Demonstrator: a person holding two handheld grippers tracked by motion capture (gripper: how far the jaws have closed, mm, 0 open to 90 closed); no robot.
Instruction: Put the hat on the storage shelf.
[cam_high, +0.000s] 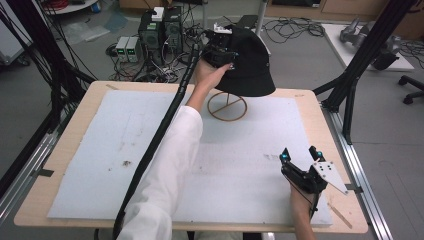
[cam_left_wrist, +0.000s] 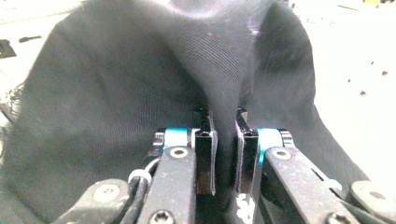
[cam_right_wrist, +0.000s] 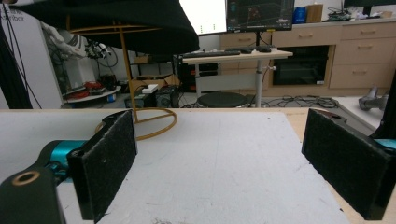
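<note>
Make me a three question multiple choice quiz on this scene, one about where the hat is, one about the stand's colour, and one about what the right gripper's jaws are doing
1. Where is the black hat?
A. flat on the white mat
B. over the wire stand at the table's far side
C. between the right gripper's jaws

2. What colour is the wire stand?
A. golden brown
B. blue
C. white

3. How do the jaws of the right gripper stand?
A. clamped on cloth
B. closed with nothing between them
C. wide apart with nothing between them

Answers: 1 B, the high view shows the hat above the stand's ring base, with the left gripper pinching a fold of its fabric. 2 A, ring and post look golden brown in the high view and the right gripper view. 3 C, the right gripper view shows bare white mat between the pads.
</note>
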